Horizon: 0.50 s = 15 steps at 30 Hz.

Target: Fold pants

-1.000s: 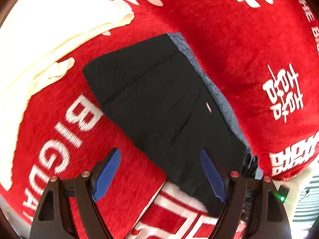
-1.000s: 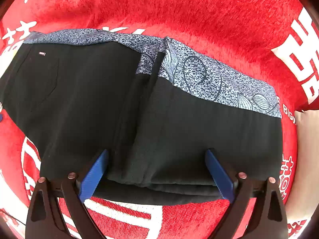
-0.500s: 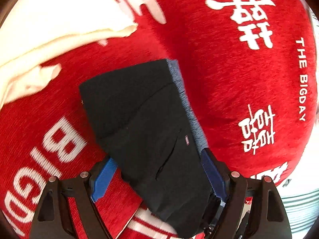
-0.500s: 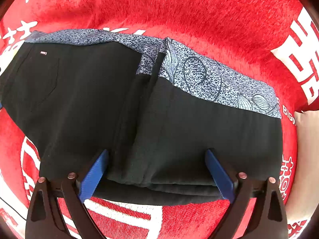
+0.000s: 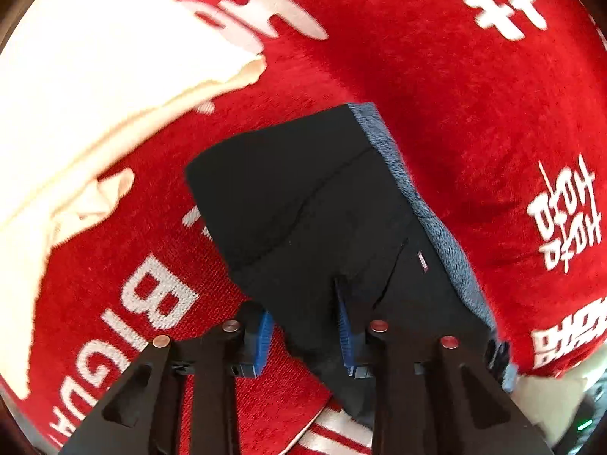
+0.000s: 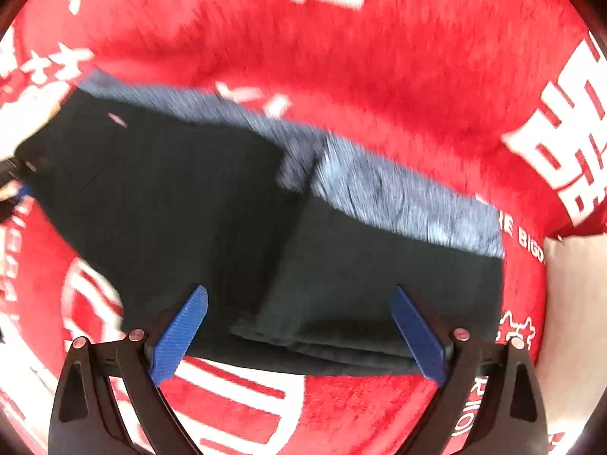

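Note:
The black pants (image 5: 315, 212) with a blue-grey patterned waistband (image 5: 421, 204) lie folded on a red blanket. My left gripper (image 5: 303, 326) is shut on the near edge of the pants; its blue pads pinch a fold of black cloth. In the right wrist view the pants (image 6: 212, 204) spread across the middle, waistband (image 6: 398, 197) at the far side, with a folded stack of layers at the near edge. My right gripper (image 6: 299, 333) is open, its blue pads either side of that near edge, holding nothing.
The red blanket (image 5: 474, 106) with white lettering covers the surface. A cream-white cloth (image 5: 87, 87) lies at the upper left in the left wrist view and shows at the right edge of the right wrist view (image 6: 573, 303).
My left gripper has closed from wide open onto the pants' near edge. The right wrist view has shifted and blurred; the right gripper stays open.

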Available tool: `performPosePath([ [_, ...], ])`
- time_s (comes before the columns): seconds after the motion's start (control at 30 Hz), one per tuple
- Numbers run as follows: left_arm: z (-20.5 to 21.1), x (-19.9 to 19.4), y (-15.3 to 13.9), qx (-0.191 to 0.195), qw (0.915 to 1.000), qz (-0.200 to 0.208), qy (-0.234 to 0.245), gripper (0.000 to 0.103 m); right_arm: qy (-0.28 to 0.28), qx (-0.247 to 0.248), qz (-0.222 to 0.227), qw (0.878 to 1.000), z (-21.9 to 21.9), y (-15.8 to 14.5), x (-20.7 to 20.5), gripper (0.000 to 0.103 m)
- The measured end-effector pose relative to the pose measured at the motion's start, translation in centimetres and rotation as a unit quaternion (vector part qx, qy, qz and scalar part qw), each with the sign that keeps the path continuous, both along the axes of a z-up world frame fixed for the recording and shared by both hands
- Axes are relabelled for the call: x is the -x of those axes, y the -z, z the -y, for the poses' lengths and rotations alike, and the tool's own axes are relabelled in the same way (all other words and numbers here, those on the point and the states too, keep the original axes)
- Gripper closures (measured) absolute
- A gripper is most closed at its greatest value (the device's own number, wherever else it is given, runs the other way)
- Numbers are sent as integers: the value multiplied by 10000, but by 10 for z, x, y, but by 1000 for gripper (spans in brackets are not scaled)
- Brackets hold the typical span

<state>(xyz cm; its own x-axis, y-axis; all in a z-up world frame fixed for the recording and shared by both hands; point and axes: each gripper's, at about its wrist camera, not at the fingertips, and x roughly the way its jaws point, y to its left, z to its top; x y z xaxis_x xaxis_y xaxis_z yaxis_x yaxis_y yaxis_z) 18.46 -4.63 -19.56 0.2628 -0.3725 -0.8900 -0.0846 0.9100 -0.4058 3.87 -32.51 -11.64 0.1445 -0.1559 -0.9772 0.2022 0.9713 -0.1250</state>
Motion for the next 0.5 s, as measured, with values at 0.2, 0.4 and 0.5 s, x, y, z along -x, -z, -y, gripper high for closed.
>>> performPosePath([
  [0.2,46,20,-31,-1226,9824,1001,988,73,-225,-1374,-79,9902,-11,-27,-65,5],
  [0.4,68,31,-41,-1754,9616,1454,1532,74,-916,-2267,-534,9682,-77,-25,-168,5],
  [0.5,75,32,-44,-1854,9566,1548,1630,74,-1405,-2398,-885,9565,-124,-19,-215,5],
])
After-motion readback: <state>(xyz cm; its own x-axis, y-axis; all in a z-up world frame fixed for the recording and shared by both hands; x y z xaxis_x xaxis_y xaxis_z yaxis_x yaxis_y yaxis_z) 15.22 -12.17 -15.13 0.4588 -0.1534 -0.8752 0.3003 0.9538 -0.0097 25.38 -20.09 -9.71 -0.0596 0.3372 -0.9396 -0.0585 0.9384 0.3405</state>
